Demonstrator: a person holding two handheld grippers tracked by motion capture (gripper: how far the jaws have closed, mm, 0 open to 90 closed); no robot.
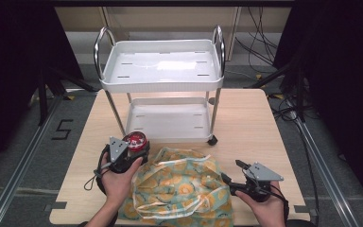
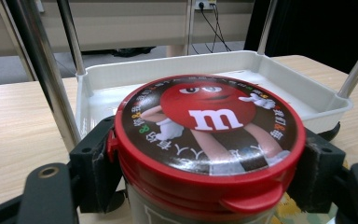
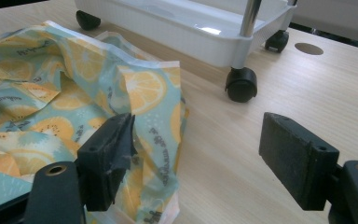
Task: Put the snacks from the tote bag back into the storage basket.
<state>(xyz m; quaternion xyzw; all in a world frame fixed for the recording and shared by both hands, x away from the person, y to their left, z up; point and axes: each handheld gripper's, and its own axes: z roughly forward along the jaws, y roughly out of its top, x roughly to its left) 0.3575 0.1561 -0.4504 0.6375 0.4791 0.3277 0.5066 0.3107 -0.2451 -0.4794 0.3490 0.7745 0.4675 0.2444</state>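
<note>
A jar with a red M&M's lid (image 1: 136, 141) (image 2: 209, 123) sits between the jaws of my left gripper (image 1: 133, 150) (image 2: 207, 163), which is shut on it just in front of the cart's lower shelf. A bag printed with oranges on teal (image 1: 182, 187) (image 3: 65, 102) lies crumpled on the table between my hands. My right gripper (image 1: 231, 171) (image 3: 200, 158) is open at the bag's right edge, with its left fingertip (image 3: 109, 149) against the fabric and its right fingertip (image 3: 298, 156) over bare wood.
A white two-shelf cart (image 1: 160, 68) on black casters (image 3: 241, 84) stands at the back middle of the wooden table (image 1: 255, 123). Its lower tray (image 2: 307, 100) is right behind the jar. Cables lie on the floor at the back right.
</note>
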